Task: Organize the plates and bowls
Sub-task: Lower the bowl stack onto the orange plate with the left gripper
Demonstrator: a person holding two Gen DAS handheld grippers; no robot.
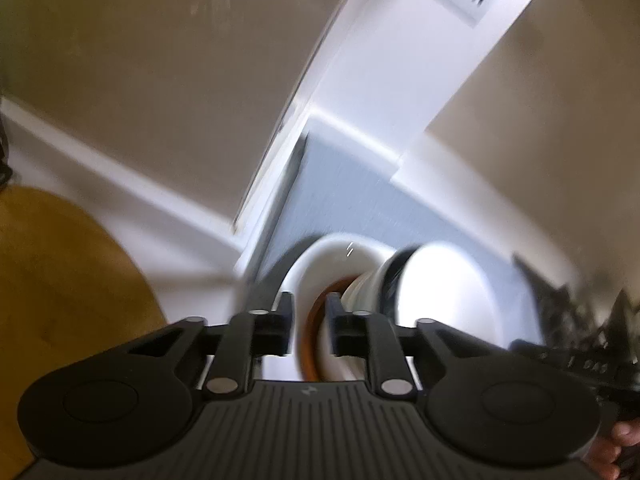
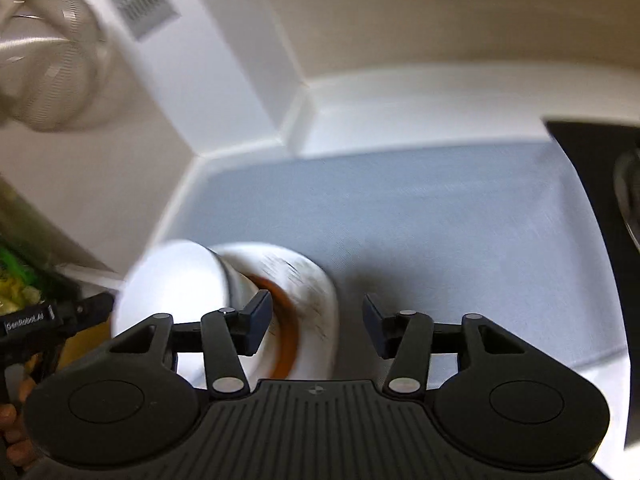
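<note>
Motion blur was heavy in both views. Left gripper (image 1: pixel 307 326) was pinching the brown-ringed rim of the white ceramic plate (image 1: pixel 320 272), held tilted on edge above the grey-blue mat (image 1: pixel 360 200) near its front edge. White round bowl (image 1: pixel 440 296) sat against the plate; whether they were stacked I couldn't tell. Right gripper (image 2: pixel 316 326) was spread wide and empty, plate rim (image 2: pixel 312 300) just left of its gap, so the right hand looked nearer for a takeover.

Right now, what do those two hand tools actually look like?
Both the left gripper and right gripper are matte black plastic: ribbed centre plate, round side housings, silver pivot pins, blocky fingertips. Small white lettering marks the left one's side. Bare fingers show; no cables visible.
</note>
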